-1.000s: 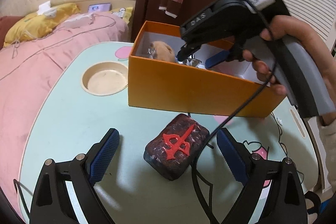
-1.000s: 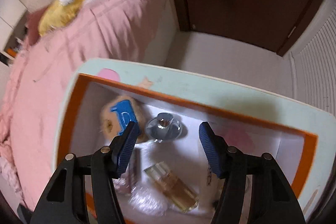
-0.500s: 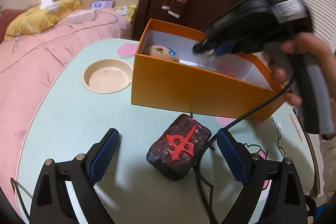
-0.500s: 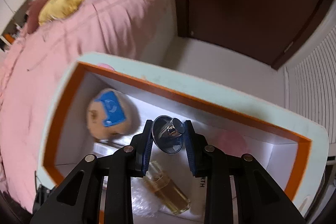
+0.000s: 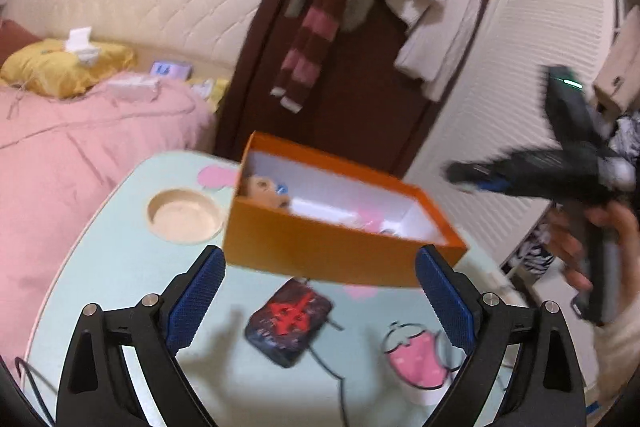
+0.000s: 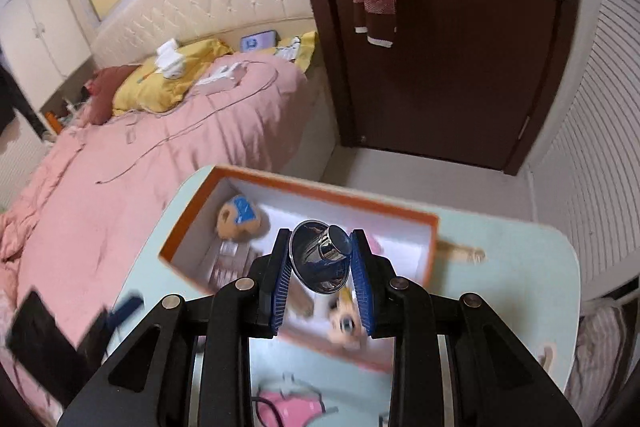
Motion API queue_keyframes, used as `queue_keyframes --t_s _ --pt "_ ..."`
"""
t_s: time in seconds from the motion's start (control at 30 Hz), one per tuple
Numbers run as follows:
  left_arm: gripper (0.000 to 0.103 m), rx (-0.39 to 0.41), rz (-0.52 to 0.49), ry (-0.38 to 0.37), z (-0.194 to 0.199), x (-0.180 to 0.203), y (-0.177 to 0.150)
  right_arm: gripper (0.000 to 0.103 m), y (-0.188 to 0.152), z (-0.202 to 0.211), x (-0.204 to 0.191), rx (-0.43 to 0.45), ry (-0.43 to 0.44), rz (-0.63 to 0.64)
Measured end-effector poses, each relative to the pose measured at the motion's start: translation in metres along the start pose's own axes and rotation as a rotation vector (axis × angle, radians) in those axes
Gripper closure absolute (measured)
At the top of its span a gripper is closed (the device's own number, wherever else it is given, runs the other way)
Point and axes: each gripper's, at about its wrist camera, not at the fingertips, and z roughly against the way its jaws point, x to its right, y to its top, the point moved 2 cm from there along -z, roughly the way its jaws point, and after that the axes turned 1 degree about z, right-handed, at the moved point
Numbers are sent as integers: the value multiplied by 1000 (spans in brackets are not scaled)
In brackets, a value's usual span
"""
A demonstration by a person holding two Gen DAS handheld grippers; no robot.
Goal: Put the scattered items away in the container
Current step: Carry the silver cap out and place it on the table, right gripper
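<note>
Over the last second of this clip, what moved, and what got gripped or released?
The right gripper, open over the orange box a second ago, closed on the shiny metal piece inside and lifted it up and away from the box. The left gripper rose and pulled back, jaws open throughout. The dark pouch with the red emblem stayed on the table; the plush toy stayed in the box.

Right tongs (image 6: pixel 323 277) clamp a shiny funnel (image 6: pixel 322 255) above the orange box (image 6: pixel 428 247).

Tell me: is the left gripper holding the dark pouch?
No. The left gripper is open above the pouch, which lies on the table.
</note>
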Motion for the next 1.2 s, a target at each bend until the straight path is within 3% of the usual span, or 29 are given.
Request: queue_keyframes --t_s 0.17,0.27,0.4,0.63,0.73,0.77,0.87,0.93,1.1,1.2 --pt "8 -97 69 88 -21 -15 -4 73 -55 10 -7 -22 38 26" --pt "7 -125 53 115 -28 -16 -6 73 -88 0 -16 -44 30 45" --pt "7 -126 21 126 -28 -12 -9 73 -124 -24 -21 -59 -77 101" --pt "7 -99 19 130 -25 -12 -8 71 -136 -35 -20 -9 -64 106" --pt "7 -76 4 130 -22 -8 -4 69 -136 -23 -10 59 -43 55" --pt "7 -66 -5 127 -21 -4 -1 66 -136 -18 -8 81 -30 41" --pt "8 -50 -55 104 -19 15 15 35 -135 -5 -4 148 -27 12" --pt "8 -64 -81 78 -23 29 28 33 -134 3 -1 186 -1 -9" --pt "10 -222 -90 14 -56 67 73 33 -133 17 6 253 47 -65" --pt "23 -378 -172 46 -91 97 80 33 -133 25 15 295 56 -107"
